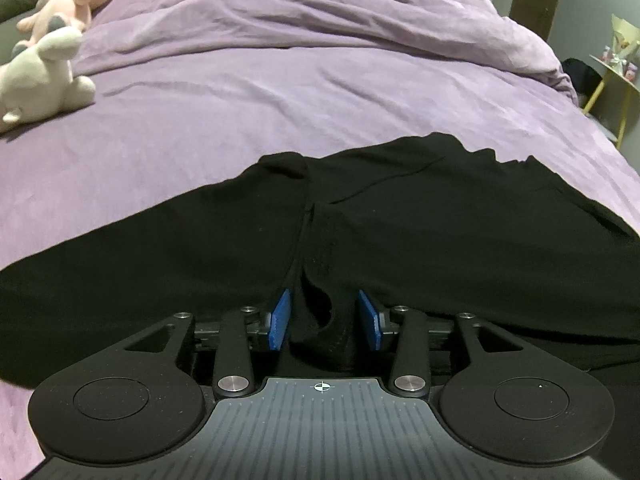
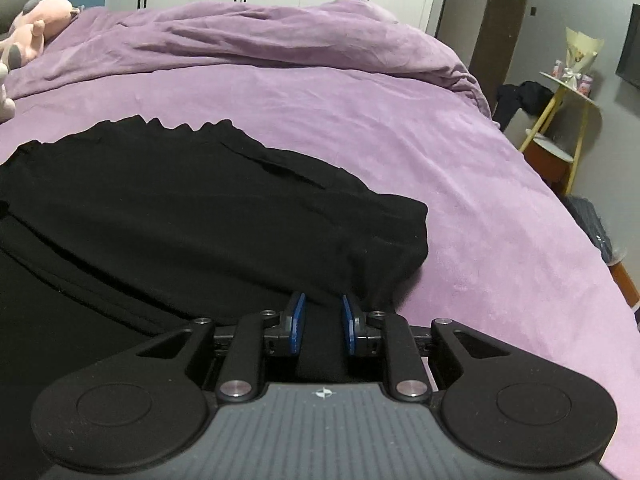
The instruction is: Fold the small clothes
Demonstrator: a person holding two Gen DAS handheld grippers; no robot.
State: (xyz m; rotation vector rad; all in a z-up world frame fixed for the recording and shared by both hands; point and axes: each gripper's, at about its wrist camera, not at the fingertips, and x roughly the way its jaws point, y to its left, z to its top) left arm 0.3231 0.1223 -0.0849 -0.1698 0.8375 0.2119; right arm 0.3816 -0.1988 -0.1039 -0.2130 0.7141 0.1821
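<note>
A black pair of shorts [image 1: 400,220] lies spread on the purple bed, its gathered waistband at the far edge. My left gripper [image 1: 324,316] is open, its blue pads either side of a bunched fold of the near edge of the black cloth. In the right wrist view the same shorts [image 2: 180,208] fill the left half. My right gripper [image 2: 322,320] sits at the near right corner of the cloth, its blue pads a narrow gap apart with black fabric between them. The pad tips are hidden under the fabric.
The purple bed sheet [image 1: 240,100] has a rumpled purple duvet [image 1: 320,12] at the far side. Plush toys [image 1: 44,68] lie at the far left. A yellow-legged side table [image 2: 568,96] with a bouquet stands beyond the bed's right edge.
</note>
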